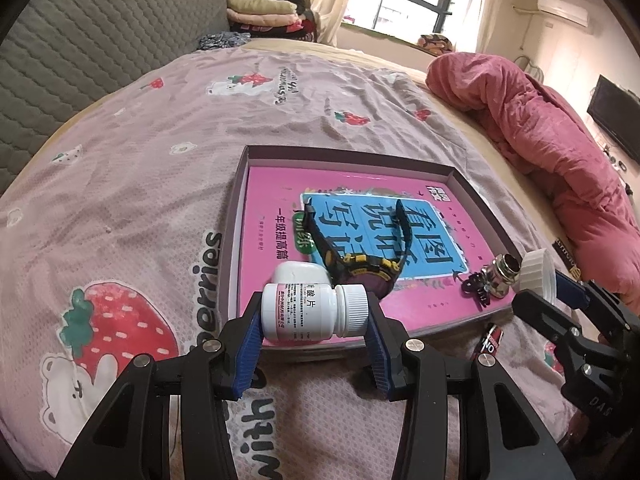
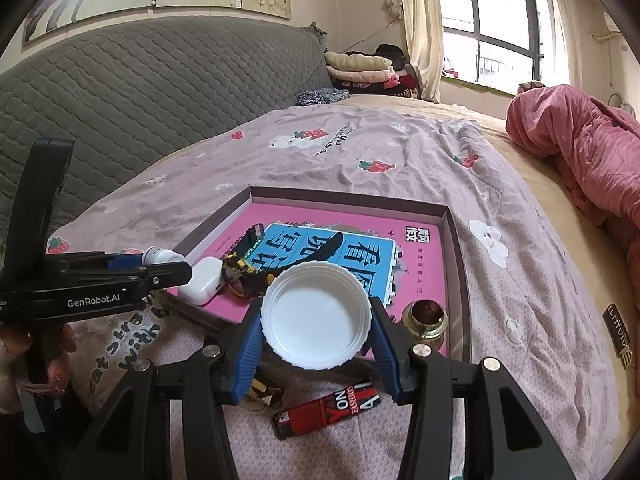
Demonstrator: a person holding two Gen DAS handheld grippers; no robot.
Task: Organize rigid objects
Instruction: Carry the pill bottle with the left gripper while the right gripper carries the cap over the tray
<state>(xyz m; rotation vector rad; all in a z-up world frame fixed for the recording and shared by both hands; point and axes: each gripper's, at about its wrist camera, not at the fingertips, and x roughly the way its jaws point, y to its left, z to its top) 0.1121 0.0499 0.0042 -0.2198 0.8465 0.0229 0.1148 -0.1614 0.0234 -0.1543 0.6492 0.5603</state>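
Observation:
My left gripper (image 1: 314, 314) is shut on a white pill bottle (image 1: 314, 312), held sideways over the near edge of a shallow box (image 1: 352, 152) that holds a pink book (image 1: 272, 196). Inside the box lie a black-and-yellow watch (image 1: 360, 264), a white earbud case (image 1: 300, 272) and a brass fitting (image 1: 504, 272). My right gripper (image 2: 316, 320) is shut on a white screw lid (image 2: 316, 316), hollow side toward the camera, above the box's near right corner. That lid (image 1: 538, 270) and the right gripper (image 1: 560, 300) also show at the right of the left wrist view.
A red-and-black lighter (image 2: 328, 408) lies on the strawberry-print sheet (image 2: 400, 148) in front of the box. A pink quilt (image 1: 540, 132) is bunched at the right, a grey padded headboard (image 2: 140, 92) at the left. A dark small bar (image 2: 618, 330) lies on the bare mattress.

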